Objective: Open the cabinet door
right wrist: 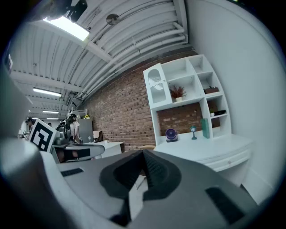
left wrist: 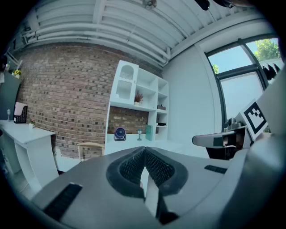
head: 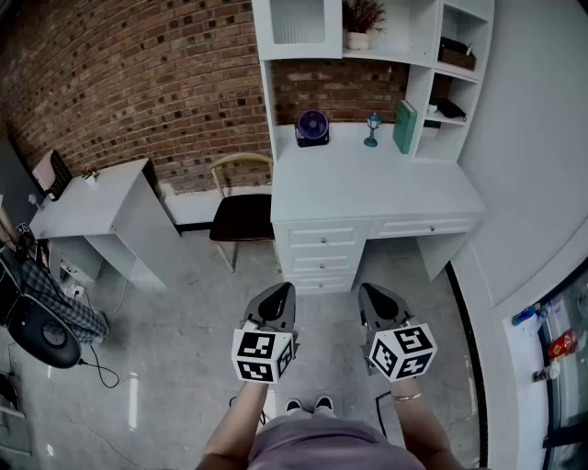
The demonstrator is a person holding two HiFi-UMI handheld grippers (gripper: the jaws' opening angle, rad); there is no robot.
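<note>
White-painted desk (head: 367, 188) with a shelved hutch stands against a red brick wall (head: 138, 73), seen from across a grey floor (head: 184, 312). The cabinet door (head: 299, 20), a ribbed glass panel in a white frame, closes the hutch's upper left compartment and lies flush with its surround. It is high up and well apart from both grippers.

The left gripper (head: 283, 290) and right gripper (head: 367, 290) are held side by side at waist height, pointing towards the desk. In each gripper view the ribbed pads meet at the tips with nothing between them. Each cube bears black-and-white square markers, which are patterns rather than letters. Any print on the green book (head: 404, 126) is too small to read.

On the desktop, left to right, stand a purple fan (head: 312, 127), a small blue goblet (head: 371, 128) and the book. A potted plant (head: 360, 20) sits on the shelf beside the door.

Bare floor lies open between the person and the drawer stack (head: 323, 250). A chair (head: 241, 216) fills the gap between the desk's left edge and a white side table (head: 101, 207). The desk's right end meets a white wall.
</note>
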